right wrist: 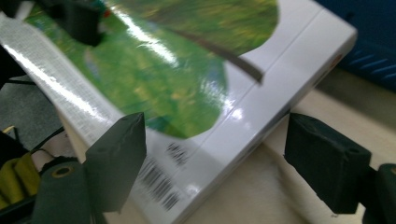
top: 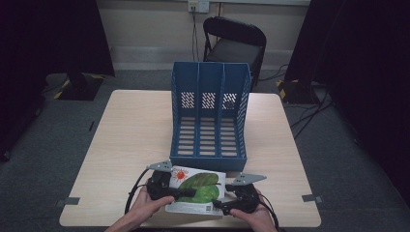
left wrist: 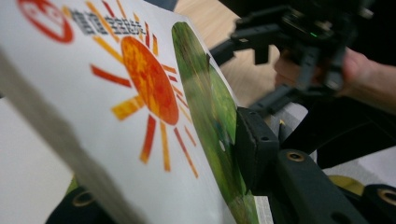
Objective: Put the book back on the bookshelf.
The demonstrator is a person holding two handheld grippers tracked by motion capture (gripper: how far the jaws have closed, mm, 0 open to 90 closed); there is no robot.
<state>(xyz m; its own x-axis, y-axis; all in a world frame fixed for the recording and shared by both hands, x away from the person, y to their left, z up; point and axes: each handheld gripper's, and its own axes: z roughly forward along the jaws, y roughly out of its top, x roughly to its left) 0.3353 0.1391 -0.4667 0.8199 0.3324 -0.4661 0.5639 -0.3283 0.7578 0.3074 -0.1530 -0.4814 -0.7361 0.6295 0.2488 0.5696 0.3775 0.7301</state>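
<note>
A person sits at a pale wooden table point(top: 130, 145) and holds a black 2-jaw gripper in each hand. A white book point(top: 196, 191) lies at the near edge of the table, between the hands and just in front of a blue file rack point(top: 210, 113). The book's cover shows a large green leaf and an orange sun with red rays.

The left gripper point(top: 181, 193) reaches in from the book's left side. Its jaws are clamped on the book. In the left gripper view, 1 black pad presses flat against the cover beside the green leaf, and the book's left edge tilts up off the table.

The right gripper point(top: 222, 205) sits at the book's near right corner. In the right gripper view its jaws stand wide apart, 1 over the cover near the barcode and 1 beyond the book's edge above the bare table. Neither pad presses on the book.

The blue file rack stands upright in the middle of the table, with 3 slotted compartments open towards the person. A dark folding chair point(top: 234, 43) stands behind the table, against the far wall.
</note>
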